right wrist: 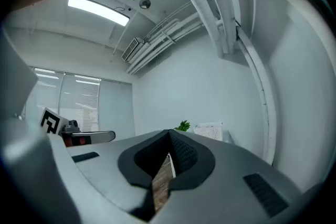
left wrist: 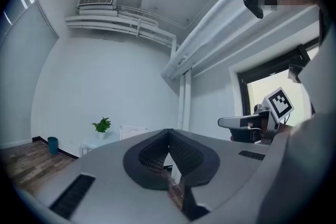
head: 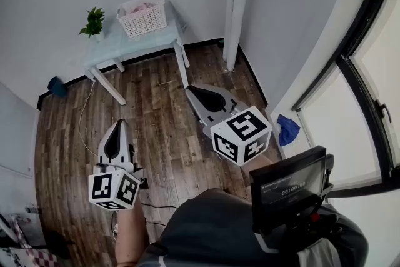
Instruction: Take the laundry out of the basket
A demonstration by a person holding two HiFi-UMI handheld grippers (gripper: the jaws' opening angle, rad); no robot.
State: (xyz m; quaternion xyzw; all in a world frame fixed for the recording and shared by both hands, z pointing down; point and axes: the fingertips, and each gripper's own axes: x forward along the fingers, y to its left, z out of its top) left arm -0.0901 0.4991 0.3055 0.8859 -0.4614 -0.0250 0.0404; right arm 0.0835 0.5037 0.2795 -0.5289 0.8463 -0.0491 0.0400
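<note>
Pink laundry point(head: 141, 7) sits in the basket point(head: 144, 22) on the far surface point(head: 125, 42), well apart from the left gripper point(head: 119, 128) and right gripper point(head: 195, 92); both jaws are clenched on nothing; the cloth is likely soft and light; pinch a raised fold.
</note>
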